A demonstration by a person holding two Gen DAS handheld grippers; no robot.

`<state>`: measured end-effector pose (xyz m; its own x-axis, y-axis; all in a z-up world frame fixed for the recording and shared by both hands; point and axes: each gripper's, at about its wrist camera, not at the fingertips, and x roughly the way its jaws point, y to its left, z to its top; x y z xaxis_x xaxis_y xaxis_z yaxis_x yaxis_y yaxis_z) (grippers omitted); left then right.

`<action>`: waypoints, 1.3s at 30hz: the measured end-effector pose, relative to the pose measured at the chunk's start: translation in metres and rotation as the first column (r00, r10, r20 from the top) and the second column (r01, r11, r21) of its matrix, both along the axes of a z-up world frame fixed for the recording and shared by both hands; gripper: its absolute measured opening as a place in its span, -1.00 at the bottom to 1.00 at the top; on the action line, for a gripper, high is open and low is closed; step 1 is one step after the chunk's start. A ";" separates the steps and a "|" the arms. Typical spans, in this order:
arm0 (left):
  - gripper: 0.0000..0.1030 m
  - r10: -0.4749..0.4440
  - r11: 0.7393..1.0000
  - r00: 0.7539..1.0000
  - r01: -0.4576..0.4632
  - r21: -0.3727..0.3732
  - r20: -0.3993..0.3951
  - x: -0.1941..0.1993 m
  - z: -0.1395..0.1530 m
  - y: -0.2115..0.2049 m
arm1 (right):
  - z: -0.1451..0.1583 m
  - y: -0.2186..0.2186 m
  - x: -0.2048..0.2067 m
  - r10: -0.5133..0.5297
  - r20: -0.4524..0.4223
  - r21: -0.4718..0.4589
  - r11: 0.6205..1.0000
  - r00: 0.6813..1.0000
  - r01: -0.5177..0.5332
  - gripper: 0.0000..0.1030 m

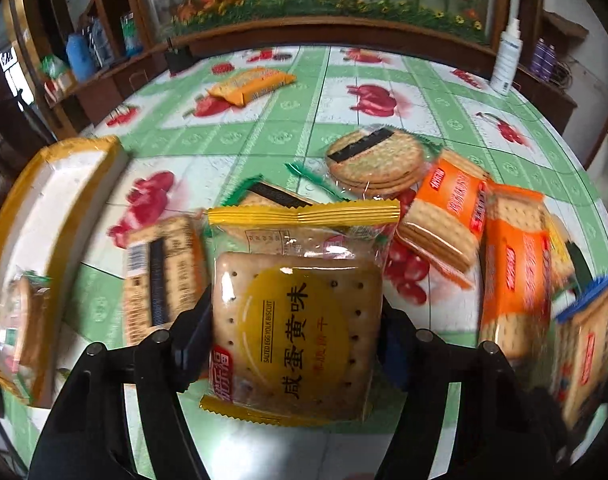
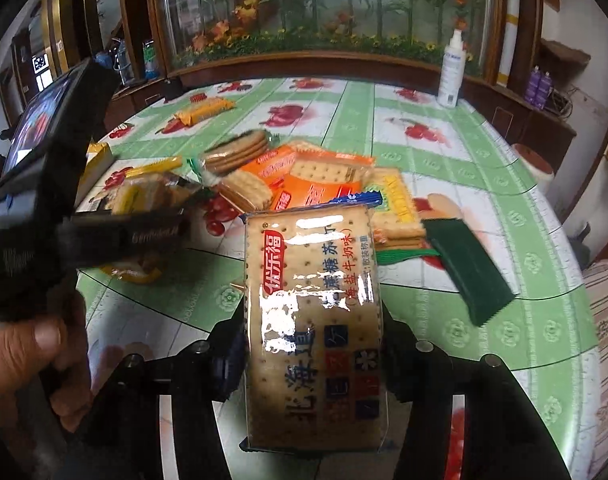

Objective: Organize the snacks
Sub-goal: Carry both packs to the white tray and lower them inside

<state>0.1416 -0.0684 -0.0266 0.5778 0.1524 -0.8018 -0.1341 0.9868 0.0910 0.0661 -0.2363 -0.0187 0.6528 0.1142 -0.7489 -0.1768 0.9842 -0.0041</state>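
While each tool grips a packet: left tool [image 1: 295, 320] on yellow-edged biscuit packet [image 1: 299, 312], right tool [image 2: 310, 356] on blue-edged cracker packet [image 2: 312, 320].

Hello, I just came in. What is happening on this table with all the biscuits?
A person is sorting snack packets with a handheld gripper in each hand. The left gripper is closed on a yellow salted egg yolk biscuit packet. The right gripper is closed on a blue-edged cracker packet. More packets lie in a loose pile on the fruit-print tablecloth, and a yellow-rimmed box stands at the left.
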 end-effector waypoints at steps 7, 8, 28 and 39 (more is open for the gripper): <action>0.34 -0.017 0.995 0.992 0.006 0.096 0.121 -0.040 0.038 0.018 | 0.017 0.016 -0.013 0.003 0.029 -0.075 0.997 1.000 -0.001 0.09; 0.34 -0.010 0.995 0.990 -0.004 0.102 0.138 -0.045 0.043 0.025 | 0.019 0.019 -0.015 0.004 0.035 -0.082 0.997 0.999 -0.001 0.09; 0.34 0.186 0.971 0.956 -0.214 0.106 0.226 -0.087 0.078 0.182 | 0.061 0.170 -0.012 0.242 0.125 -0.116 0.967 0.962 -0.229 0.08; 0.35 0.377 0.911 0.902 -0.402 0.091 0.209 -0.068 0.070 0.298 | 0.058 0.297 0.039 0.401 0.112 -0.054 0.916 0.909 -0.398 0.08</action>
<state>0.0737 0.2292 0.0438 0.5853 0.4904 -0.6457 -0.5322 0.8332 0.1505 0.1046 0.0611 0.0393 0.6414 0.3629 -0.6759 -0.5515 0.8306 -0.0774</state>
